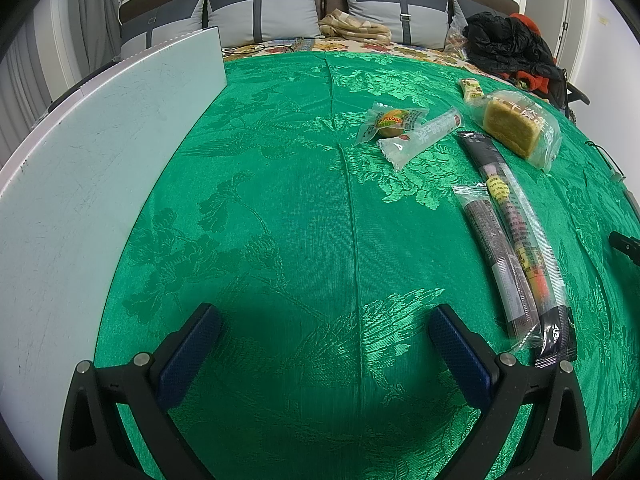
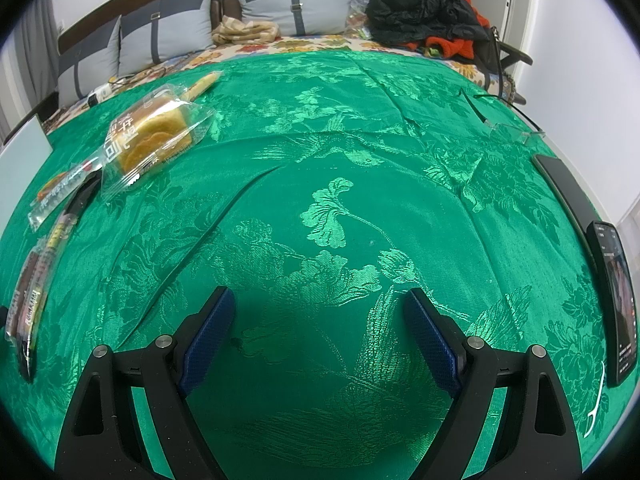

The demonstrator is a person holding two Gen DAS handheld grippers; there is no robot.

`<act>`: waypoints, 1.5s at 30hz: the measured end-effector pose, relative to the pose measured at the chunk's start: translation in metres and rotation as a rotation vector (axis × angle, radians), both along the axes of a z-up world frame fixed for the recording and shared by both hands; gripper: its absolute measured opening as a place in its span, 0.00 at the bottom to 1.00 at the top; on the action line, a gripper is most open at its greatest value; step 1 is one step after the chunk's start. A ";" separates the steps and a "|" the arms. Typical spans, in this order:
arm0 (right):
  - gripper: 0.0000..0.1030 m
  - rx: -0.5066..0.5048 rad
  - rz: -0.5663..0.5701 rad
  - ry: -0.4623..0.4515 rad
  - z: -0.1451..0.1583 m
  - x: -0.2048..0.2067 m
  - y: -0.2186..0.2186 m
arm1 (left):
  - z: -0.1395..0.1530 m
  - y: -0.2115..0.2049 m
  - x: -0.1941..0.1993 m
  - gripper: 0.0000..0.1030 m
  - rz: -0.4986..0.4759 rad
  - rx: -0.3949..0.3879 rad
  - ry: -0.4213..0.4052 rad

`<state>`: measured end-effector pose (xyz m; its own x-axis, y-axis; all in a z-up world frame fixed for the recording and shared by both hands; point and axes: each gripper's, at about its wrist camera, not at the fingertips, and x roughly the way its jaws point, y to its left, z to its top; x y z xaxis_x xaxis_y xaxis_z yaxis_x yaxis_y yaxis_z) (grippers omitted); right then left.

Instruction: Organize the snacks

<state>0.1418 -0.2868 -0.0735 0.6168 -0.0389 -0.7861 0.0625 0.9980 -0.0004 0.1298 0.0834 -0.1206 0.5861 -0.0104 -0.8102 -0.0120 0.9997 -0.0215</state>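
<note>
Green cloth (image 1: 280, 200); snacks (image 1: 508, 128) lie right; both hand-held grippers (image 1: 324, 344) (image 2: 318, 332) spread, empty.

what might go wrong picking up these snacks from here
The two long stick packs lie touching and overlapping, so closing on one may drag or lift both. The cake sits in a loose clear wrapper that could slip or get crushed. The green cloth is creased and may bunch between the fingers of the open left gripper.
</note>
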 end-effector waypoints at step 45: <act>0.86 0.001 0.000 0.000 0.000 0.000 0.000 | 0.003 0.005 0.009 0.92 -0.008 0.010 0.100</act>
